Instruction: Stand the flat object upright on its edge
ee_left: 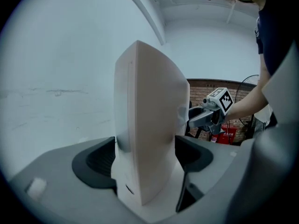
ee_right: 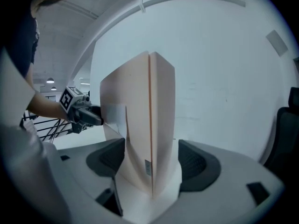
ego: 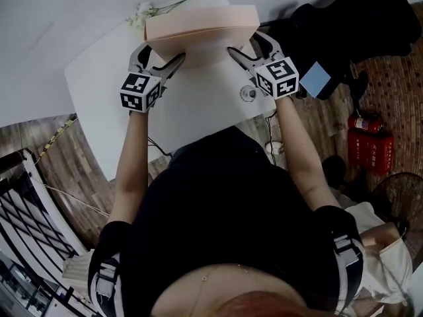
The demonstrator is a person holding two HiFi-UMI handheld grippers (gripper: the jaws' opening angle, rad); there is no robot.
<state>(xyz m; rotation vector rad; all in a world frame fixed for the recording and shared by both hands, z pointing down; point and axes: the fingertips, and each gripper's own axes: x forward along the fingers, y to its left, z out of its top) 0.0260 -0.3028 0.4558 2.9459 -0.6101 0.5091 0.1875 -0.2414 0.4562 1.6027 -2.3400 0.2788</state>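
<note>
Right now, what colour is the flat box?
The flat box is pale peach, clearest in the head view.

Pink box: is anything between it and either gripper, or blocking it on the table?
Nothing visible. The pink box stands between the open jaws of the left gripper and the right gripper; the flower sprig lies beyond it, out of the way.

One person (ego: 225, 203) is holding two grippers, the left gripper (ego: 160, 53) and the right gripper (ego: 248, 45), and I'm counting one pink flat box (ego: 201, 28) on one white table (ego: 192, 104) — with one flower sprig (ego: 149, 10) and one small round object (ego: 249, 94) lying there too.
</note>
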